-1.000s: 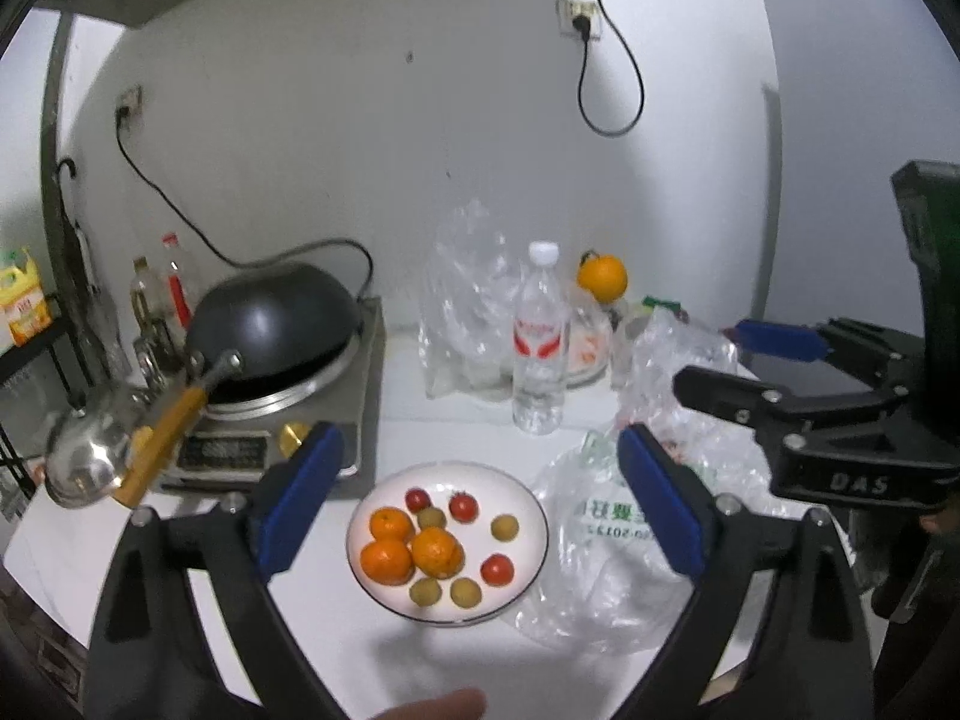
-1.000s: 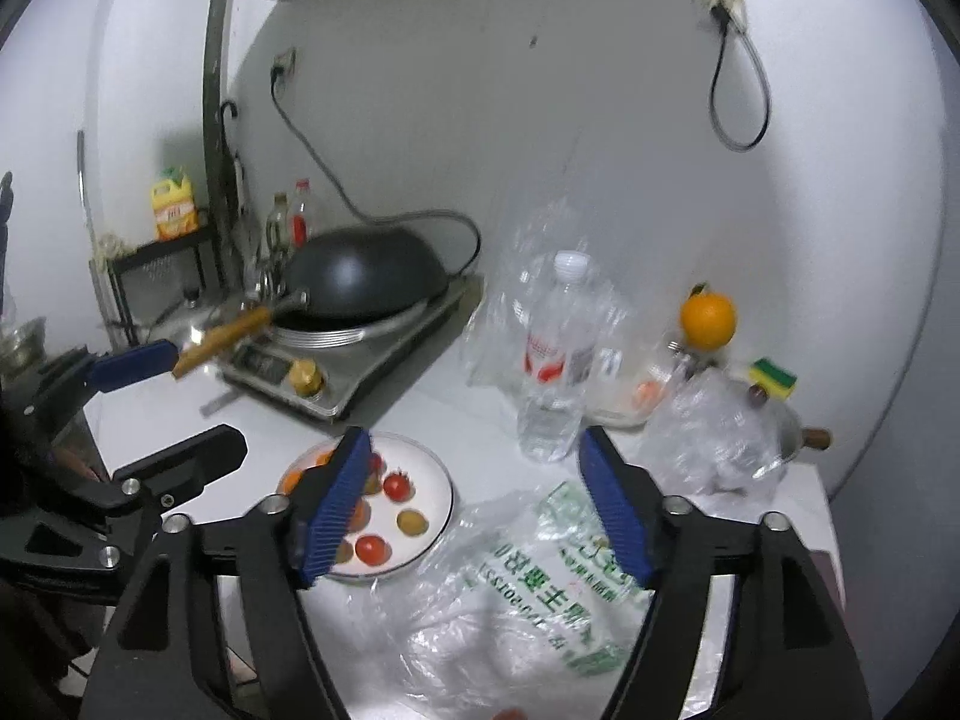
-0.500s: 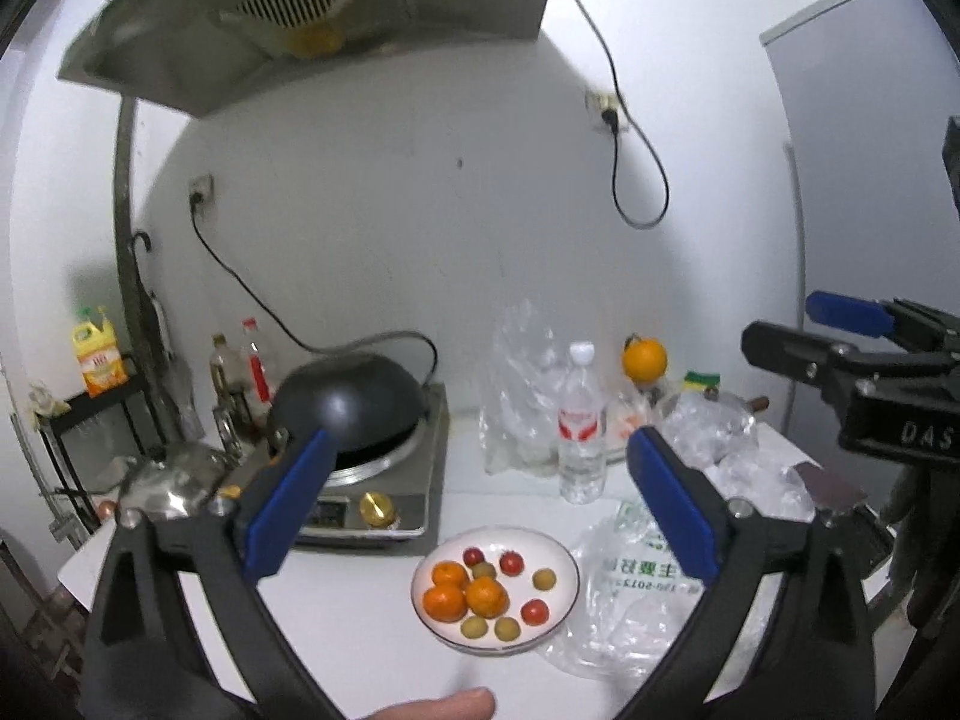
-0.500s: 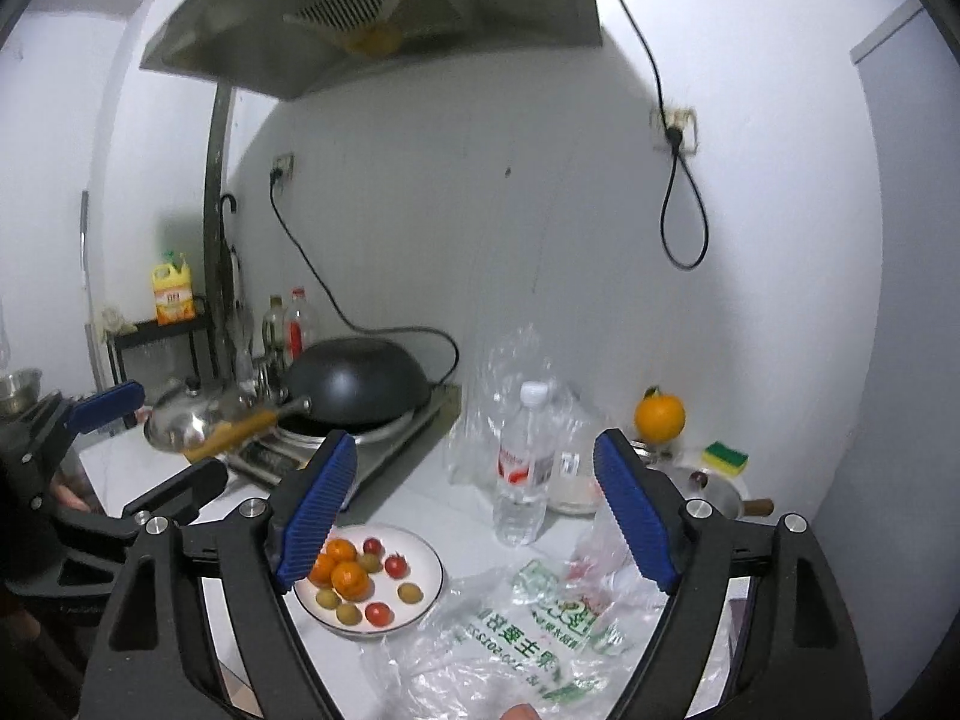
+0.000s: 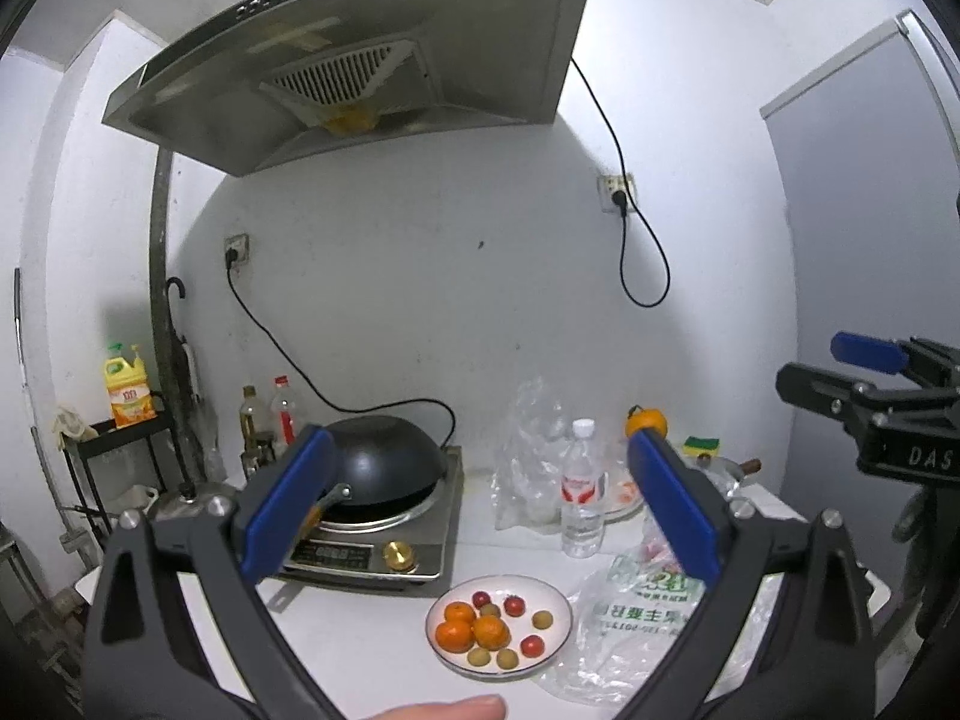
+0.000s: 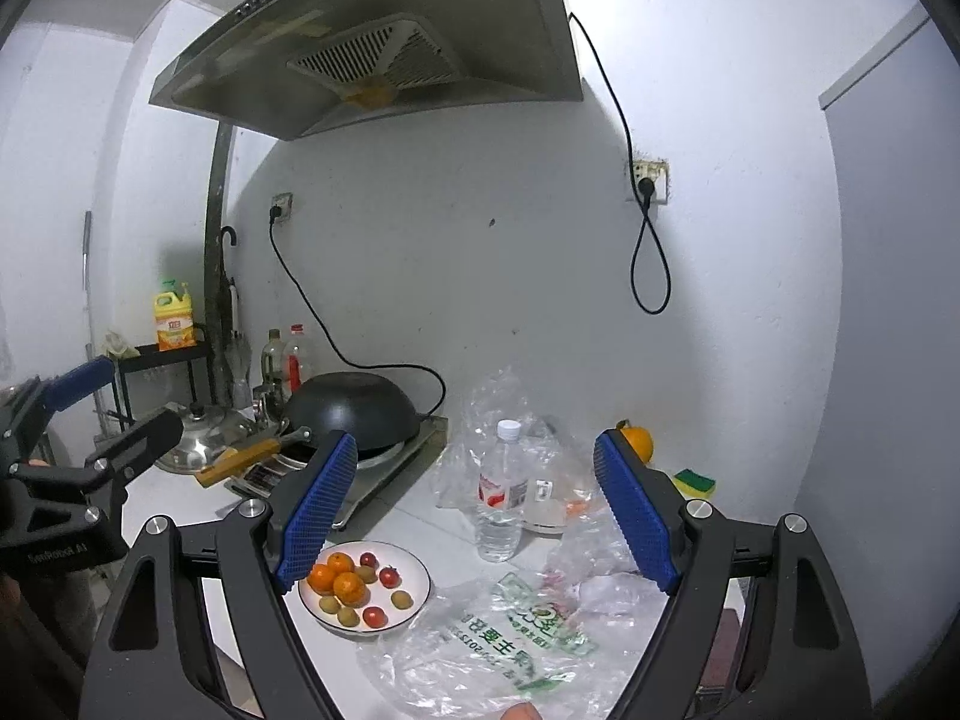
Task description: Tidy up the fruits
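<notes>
Left gripper [image 5: 480, 510] spread wide, empty; right gripper [image 6: 480, 510] likewise; plate [image 5: 555, 639] of fruits [image 5: 474, 633] below both, well apart from the fingers

The range hood [image 5: 360, 54] high above the claws is brushed, dull metal, and the wok [image 6: 354, 414] is matt black with a wooden handle [image 6: 240, 462]. Below the right claw [image 6: 480, 510] a crinkled clear plastic bag [image 6: 480, 648] lies on the smooth white tabletop [image 5: 360, 648], beside a glossy white plate [image 6: 420, 594].
</notes>
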`<act>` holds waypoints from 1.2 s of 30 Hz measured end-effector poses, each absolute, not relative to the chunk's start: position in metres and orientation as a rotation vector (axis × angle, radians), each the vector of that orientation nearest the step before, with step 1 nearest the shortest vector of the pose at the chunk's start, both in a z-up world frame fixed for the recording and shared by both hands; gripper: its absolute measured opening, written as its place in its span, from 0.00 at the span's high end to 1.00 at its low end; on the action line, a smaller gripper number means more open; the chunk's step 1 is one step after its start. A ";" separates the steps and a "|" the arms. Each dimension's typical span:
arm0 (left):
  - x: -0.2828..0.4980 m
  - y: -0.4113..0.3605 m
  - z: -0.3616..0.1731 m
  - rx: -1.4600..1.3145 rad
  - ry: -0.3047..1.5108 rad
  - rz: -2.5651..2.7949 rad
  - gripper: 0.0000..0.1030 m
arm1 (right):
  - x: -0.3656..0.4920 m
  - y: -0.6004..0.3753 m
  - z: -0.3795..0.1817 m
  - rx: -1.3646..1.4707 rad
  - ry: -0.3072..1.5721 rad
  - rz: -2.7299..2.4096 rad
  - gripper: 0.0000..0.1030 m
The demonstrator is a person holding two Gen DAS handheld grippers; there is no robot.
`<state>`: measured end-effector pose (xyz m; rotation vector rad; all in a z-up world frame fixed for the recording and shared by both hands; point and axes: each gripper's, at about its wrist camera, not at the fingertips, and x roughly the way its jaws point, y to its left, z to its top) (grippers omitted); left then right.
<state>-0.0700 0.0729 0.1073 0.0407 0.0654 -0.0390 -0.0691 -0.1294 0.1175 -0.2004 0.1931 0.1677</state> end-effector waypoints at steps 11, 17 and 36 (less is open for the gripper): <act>-0.065 0.073 0.105 0.026 0.063 -0.023 0.03 | -0.067 -0.127 0.112 -0.216 0.182 0.159 0.18; -0.062 0.068 0.101 0.026 0.071 -0.028 0.03 | -0.068 -0.128 0.110 -0.218 0.191 0.156 0.18; -0.058 0.061 0.095 0.019 0.079 -0.012 0.03 | -0.062 -0.133 0.104 -0.196 0.195 0.144 0.18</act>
